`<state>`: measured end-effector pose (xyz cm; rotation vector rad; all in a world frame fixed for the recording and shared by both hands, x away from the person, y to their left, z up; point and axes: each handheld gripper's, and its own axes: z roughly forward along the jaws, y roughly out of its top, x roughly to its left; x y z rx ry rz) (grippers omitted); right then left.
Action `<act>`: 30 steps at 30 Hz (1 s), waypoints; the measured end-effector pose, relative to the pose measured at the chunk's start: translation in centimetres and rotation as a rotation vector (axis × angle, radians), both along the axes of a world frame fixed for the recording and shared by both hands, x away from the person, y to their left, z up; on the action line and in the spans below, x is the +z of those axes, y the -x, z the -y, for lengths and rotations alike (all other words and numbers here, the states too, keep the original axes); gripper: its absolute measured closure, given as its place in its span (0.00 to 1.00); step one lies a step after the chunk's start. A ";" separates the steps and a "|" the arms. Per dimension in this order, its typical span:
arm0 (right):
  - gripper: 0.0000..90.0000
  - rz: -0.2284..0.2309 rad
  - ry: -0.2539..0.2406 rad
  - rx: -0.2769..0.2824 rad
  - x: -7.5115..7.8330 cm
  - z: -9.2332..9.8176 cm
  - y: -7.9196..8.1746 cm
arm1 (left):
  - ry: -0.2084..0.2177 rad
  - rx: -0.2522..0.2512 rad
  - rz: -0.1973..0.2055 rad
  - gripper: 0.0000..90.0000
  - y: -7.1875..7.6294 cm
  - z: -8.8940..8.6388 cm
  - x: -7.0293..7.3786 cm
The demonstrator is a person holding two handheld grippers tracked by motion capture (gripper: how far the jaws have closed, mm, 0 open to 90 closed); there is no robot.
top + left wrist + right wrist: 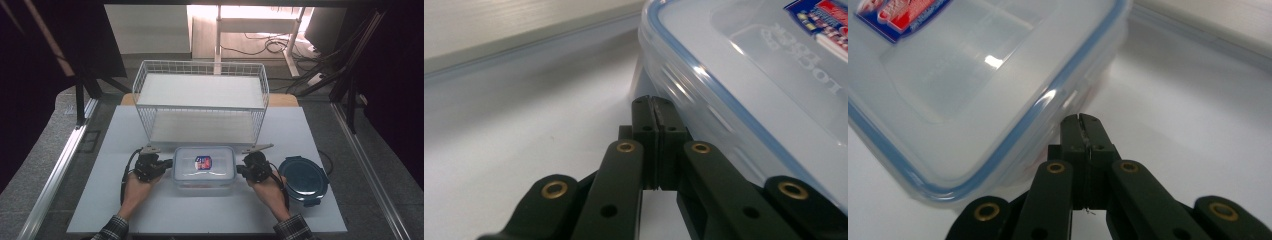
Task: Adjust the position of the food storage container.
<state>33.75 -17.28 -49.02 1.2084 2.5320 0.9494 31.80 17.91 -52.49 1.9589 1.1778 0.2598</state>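
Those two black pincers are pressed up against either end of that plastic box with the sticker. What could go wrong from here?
The left gripper and right gripper both have their jaws closed, with their tips at the ends of the clear container and nothing clamped. If lifted by squeezing alone, it could slip out or tilt. Uneven pushing might slide it back into the white wire rack just behind, or sideways toward the dark round lid lying beside the right hand.

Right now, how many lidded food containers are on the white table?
2: a clear rectangular plastic container with a blue-sealed lid at front centre between the grippers, and a dark blue round container at its right. None seems hidden.
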 end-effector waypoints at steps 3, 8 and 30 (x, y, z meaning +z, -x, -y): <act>1.00 0.020 0.037 0.020 0.0 -0.4 1.1 | 0.013 -0.004 -0.013 1.00 0.2 -0.2 0.0; 1.00 0.020 0.035 0.027 0.0 -0.2 1.9 | 0.019 -0.023 -0.025 1.00 1.4 -0.2 0.2; 1.00 0.046 0.045 0.018 -0.1 0.4 2.4 | 0.067 -0.096 -0.107 1.00 5.4 -0.1 0.4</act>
